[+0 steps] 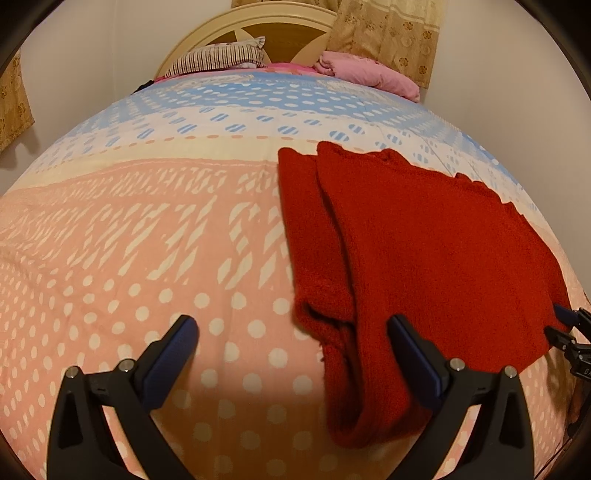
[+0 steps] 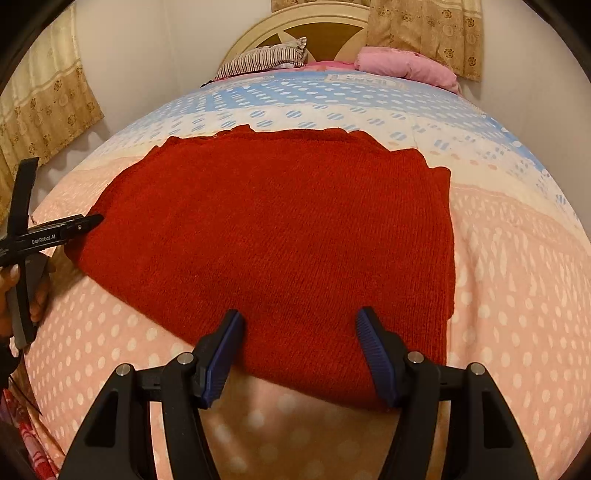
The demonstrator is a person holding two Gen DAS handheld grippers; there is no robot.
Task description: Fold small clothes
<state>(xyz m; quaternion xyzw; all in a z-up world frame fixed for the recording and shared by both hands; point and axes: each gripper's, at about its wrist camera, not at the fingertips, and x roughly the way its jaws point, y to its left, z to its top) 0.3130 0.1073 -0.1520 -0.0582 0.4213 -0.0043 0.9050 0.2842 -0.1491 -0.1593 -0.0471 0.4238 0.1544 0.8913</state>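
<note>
A red knitted sweater (image 2: 280, 229) lies flat on the bed, its left sleeve folded in over the body (image 1: 424, 251). In the right wrist view my right gripper (image 2: 301, 321) stands open just above the sweater's near hem, and its blue pads (image 2: 373, 343) press on nothing. In the left wrist view my left gripper (image 1: 291, 326) is wide open over the bedspread at the sweater's near left corner, with its right finger (image 1: 410, 343) over the folded sleeve. The right gripper (image 1: 563, 323) shows at the sweater's right edge. The left gripper (image 2: 88, 222) points at the sweater's left edge.
The bedspread (image 1: 147, 240) is pink with white dots near me and blue and white further back. A striped pillow (image 2: 266, 59) and a pink bundle (image 2: 406, 64) lie by the headboard (image 2: 321, 26). Curtains (image 2: 44, 110) hang at both sides. A hand (image 2: 22, 288) holds the left gripper.
</note>
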